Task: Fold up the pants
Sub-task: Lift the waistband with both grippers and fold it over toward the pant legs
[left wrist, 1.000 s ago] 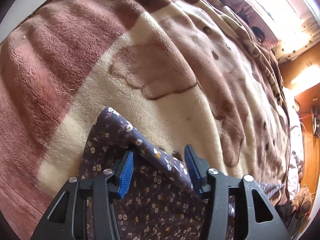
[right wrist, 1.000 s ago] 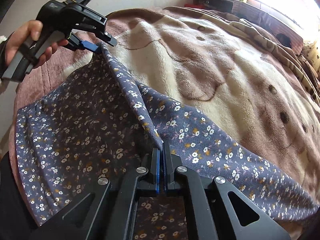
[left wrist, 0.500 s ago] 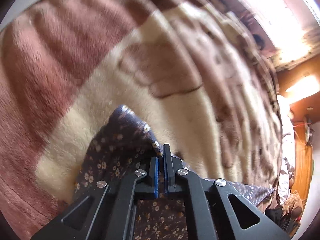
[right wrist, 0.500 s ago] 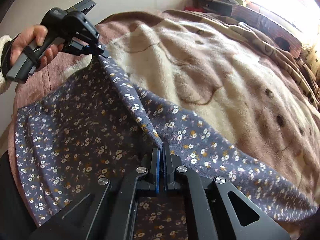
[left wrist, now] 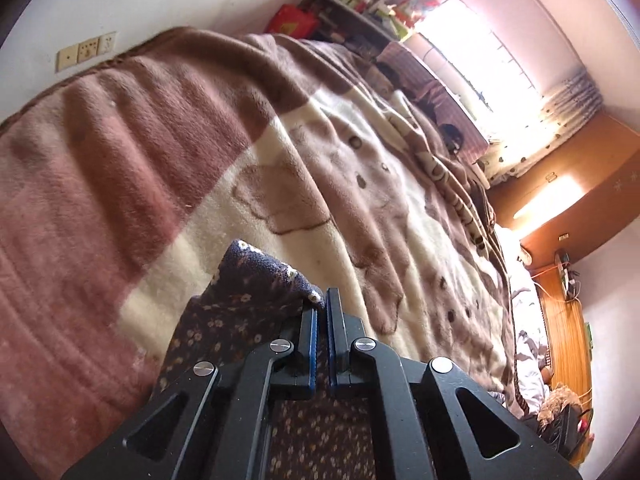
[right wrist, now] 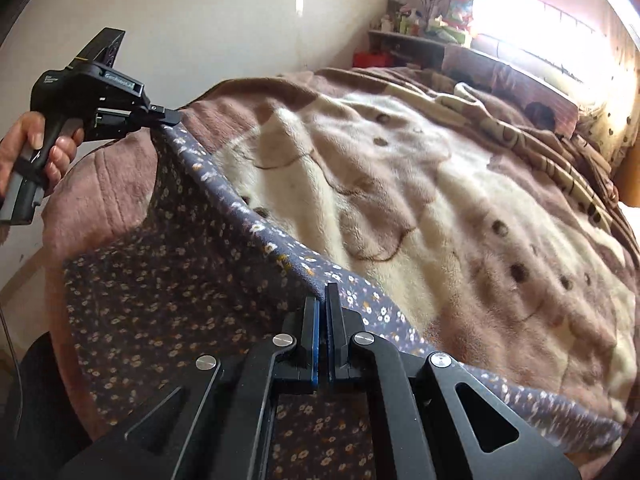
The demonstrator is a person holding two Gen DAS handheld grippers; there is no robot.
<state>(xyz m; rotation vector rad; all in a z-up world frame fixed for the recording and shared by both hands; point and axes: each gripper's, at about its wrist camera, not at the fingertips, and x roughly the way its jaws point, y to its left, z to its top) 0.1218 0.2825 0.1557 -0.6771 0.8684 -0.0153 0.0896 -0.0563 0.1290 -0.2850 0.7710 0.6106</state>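
The pants [right wrist: 168,280] are navy fabric with small flowers, lying on a bed blanket. My left gripper [left wrist: 322,300] is shut on a corner of the pants [left wrist: 256,280] and holds it raised above the blanket. It also shows in the right wrist view [right wrist: 170,118] at upper left, held by a hand. My right gripper [right wrist: 323,294] is shut on the same fabric edge further along. The edge runs taut between the two grippers, lifted off the bed.
A brown, pink and cream fleece blanket [right wrist: 440,200] covers the bed. A white wall [right wrist: 220,20] stands behind it, and a shelf with clutter [right wrist: 420,24] sits by a bright window. Wooden furniture [left wrist: 568,320] is at the far right.
My left gripper shut on the pants corner, then both grippers lifted the fabric edge up off the blanket. The views tilted upward, showing more of the room.
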